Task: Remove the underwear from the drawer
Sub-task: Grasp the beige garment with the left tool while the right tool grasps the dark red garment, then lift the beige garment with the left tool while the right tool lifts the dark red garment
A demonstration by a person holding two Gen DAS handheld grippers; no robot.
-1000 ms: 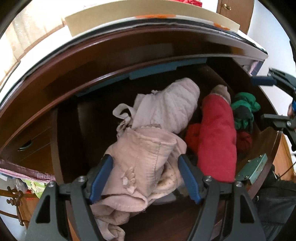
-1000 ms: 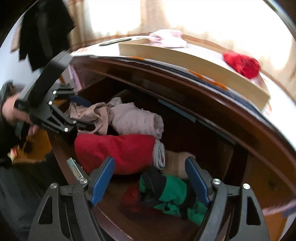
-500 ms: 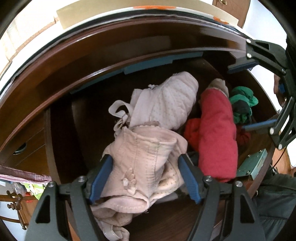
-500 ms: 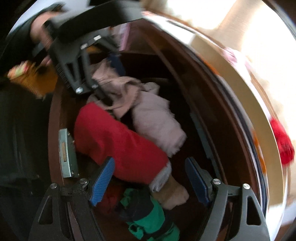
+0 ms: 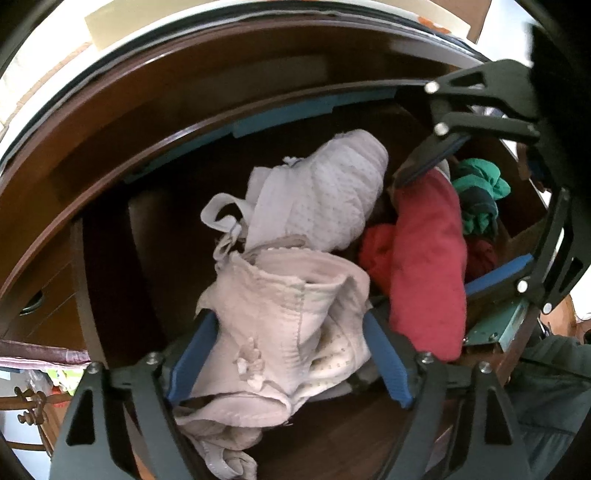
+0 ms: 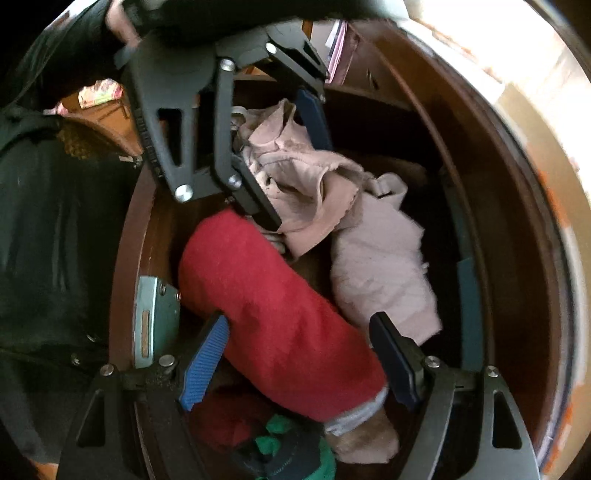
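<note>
An open dark wooden drawer (image 5: 110,258) holds a heap of underwear. My left gripper (image 5: 288,354) is open, its blue pads on either side of a crumpled pale pink piece (image 5: 280,317), also in the right wrist view (image 6: 295,177). Behind it lies a rolled pale pink piece (image 5: 325,192). My right gripper (image 6: 299,354) is open, its pads straddling a rolled red piece (image 6: 266,306), which also shows in the left wrist view (image 5: 424,258). A green and dark bundle (image 5: 480,199) lies at the drawer's right end.
A metal lock plate (image 6: 151,317) sits on the drawer's front wall. A cream tray (image 5: 110,22) stands on top of the dresser above. More drawers (image 5: 40,302) lie to the left. The person's dark jacket (image 6: 55,258) is close to the drawer front.
My right gripper swung in over the drawer and came down around the red roll. My left gripper stayed around the pale pink piece, moving slightly closer.
</note>
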